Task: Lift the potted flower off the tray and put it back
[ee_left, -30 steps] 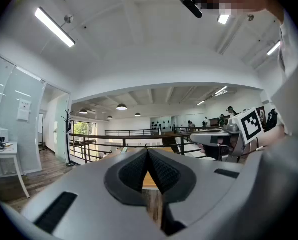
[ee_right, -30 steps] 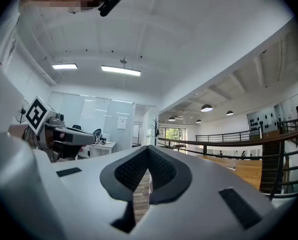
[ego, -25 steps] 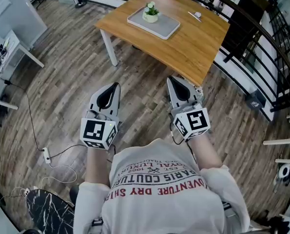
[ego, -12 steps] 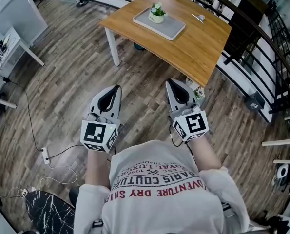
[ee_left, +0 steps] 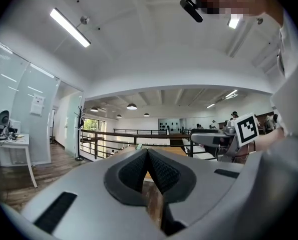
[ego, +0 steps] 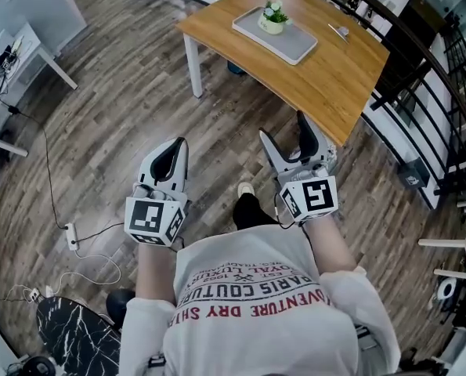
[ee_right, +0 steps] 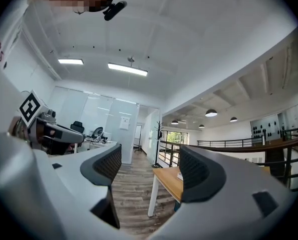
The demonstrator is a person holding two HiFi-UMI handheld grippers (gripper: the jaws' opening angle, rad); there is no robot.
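Note:
The potted flower (ego: 274,17), a small white pot with green leaves and pale blooms, stands on the grey tray (ego: 291,44) on the wooden table (ego: 326,77) at the top of the head view. Both grippers are held level above the floor, well short of the table. My left gripper (ego: 181,142) is shut and empty; its pads meet in the left gripper view (ee_left: 147,152). My right gripper (ego: 283,127) has its jaws opening, with nothing between them (ee_right: 151,166). The table's near corner (ee_right: 170,180) shows beyond the right jaws.
A small object (ego: 338,30) lies on the table's far side. A black railing (ego: 420,69) runs along the right. A white desk (ego: 29,53) stands at the left. A power strip with cables (ego: 72,245) lies on the floor, by a black chair (ego: 76,335).
The table and flower have drawn nearer and shifted right in the head view as both grippers moved forward. The right gripper's jaws have gone from shut to apart.

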